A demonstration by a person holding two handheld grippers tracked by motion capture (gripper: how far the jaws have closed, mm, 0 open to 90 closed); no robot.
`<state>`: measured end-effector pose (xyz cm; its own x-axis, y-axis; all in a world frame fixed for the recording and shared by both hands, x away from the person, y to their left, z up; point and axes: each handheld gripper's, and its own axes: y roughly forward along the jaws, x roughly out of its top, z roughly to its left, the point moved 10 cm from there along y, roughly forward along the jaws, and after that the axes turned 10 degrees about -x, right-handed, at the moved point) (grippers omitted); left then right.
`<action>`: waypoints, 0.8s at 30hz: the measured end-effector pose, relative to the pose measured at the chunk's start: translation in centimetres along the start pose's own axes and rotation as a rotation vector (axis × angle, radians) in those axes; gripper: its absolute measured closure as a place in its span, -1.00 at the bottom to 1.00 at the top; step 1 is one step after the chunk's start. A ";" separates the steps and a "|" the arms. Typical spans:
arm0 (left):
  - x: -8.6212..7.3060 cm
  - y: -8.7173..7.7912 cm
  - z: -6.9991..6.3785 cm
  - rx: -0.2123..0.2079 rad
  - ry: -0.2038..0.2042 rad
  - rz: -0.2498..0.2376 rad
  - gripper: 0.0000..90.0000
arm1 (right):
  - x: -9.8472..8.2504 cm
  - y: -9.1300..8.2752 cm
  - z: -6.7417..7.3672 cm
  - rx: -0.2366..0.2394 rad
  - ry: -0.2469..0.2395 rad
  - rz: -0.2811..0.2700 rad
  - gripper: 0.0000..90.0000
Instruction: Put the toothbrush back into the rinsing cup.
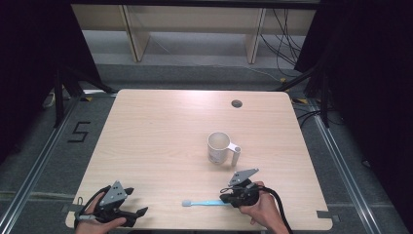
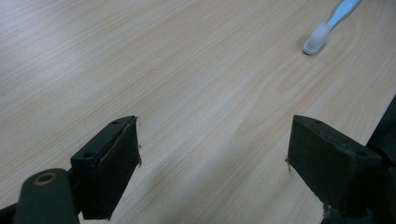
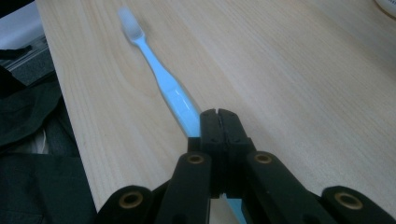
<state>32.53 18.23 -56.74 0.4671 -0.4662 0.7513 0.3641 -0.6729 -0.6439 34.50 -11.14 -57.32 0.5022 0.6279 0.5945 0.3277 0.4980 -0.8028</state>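
Two grippers were on the table (image 1: 160, 126) near the front edge, one in each hand. The right gripper (image 1: 228, 198) had its jaws pinched together on the handle of a light blue toothbrush (image 1: 204, 203), so it was gripping it. In the right gripper view you could see the jaws of the right gripper (image 3: 217, 122) pressed tight with the toothbrush (image 3: 161, 79) poking out ahead, its whitish brush head at the far end, low over the wood. Couldn't really tell if the brush was resting on the table or lifted a hair.

The left gripper (image 1: 140, 213) sat over the front left corner with its jaws spread wide, holding nothing. From the left gripper view the left gripper (image 2: 212, 161) just had bare wood between its pads, with the toothbrush (image 2: 327, 25) head off in the upper right, well apart.

A white mug (image 1: 220, 147) stood upright behind the right gripper, handle pointing right. There was a small round hole (image 1: 236, 103) near the table's far edge.
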 end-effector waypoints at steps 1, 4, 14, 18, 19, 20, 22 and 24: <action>0.0 0.0 0.1 0.006 0.001 0.004 -0.64 | -0.1 -0.2 0.0 0.000 0.015 0.002 1.00; 0.0 0.0 0.0 -0.001 -0.005 -0.004 -0.64 | 0.1 -0.6 0.1 0.004 0.014 -0.012 1.00; 0.1 0.0 0.2 -0.004 -0.007 -0.010 -0.64 | 1.3 -1.0 1.2 -0.029 -0.070 -0.041 1.00; 0.0 -0.1 0.2 0.000 -0.006 -0.008 -0.64 | 1.7 -0.9 1.9 -0.023 -0.128 -0.033 1.00; 0.0 -0.1 0.2 0.001 -0.006 -0.010 -0.64 | 1.8 -0.8 1.9 -0.034 -0.143 -0.024 1.00; 0.0 -0.1 0.2 0.001 -0.006 -0.010 -0.64 | 1.8 -0.8 1.9 -0.034 -0.143 -0.024 1.00; 0.0 -0.1 0.2 0.004 -0.013 -0.013 -0.64 | 2.0 -0.6 2.0 -0.044 -0.171 -0.008 1.00; -0.1 -0.2 0.3 0.006 -0.012 -0.012 -0.64 | 2.1 -0.5 2.0 -0.042 -0.187 -0.002 1.00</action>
<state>32.61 18.59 -56.69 0.4725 -0.4510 0.7572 0.3747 -0.6748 -0.6358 33.75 -8.87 -55.62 0.3454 0.7294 0.5905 0.3635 0.4761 -0.8007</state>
